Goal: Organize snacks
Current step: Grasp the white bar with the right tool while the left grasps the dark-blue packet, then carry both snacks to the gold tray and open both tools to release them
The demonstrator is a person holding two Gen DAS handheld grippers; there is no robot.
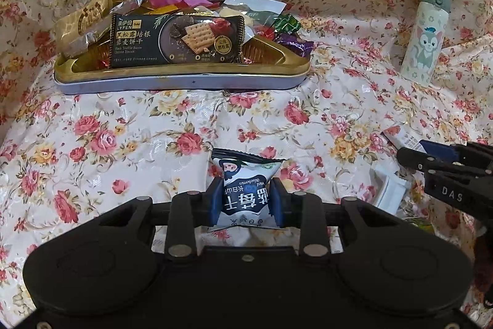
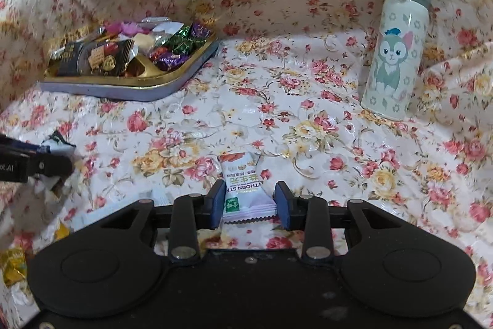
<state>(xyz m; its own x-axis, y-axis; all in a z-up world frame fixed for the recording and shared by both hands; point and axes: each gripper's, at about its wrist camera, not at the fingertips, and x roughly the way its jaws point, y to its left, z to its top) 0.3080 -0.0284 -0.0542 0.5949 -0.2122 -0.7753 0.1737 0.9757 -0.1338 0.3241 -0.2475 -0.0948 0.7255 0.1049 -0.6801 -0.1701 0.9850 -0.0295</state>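
Observation:
My left gripper (image 1: 246, 190) is shut on a white and dark-blue dried blueberry packet (image 1: 246, 171), its blue pads pressing both sides just above the flowered cloth. My right gripper (image 2: 249, 193) is shut on a small white hawthorn strip packet (image 2: 240, 171) with a red top. A gold tin tray (image 1: 185, 76) further back holds a black biscuit pack (image 1: 178, 39) and several wrapped candies. In the right wrist view the tray (image 2: 123, 88) lies at the far left. Each gripper shows at the edge of the other's view.
A cat-printed bottle (image 1: 426, 33) with a grey cap stands upright at the right (image 2: 394, 51). A loose white packet (image 1: 388, 190) lies on the cloth beside the right gripper. A yellow wrapper (image 2: 12, 264) lies at the near left. Flowered cloth rises behind the tray.

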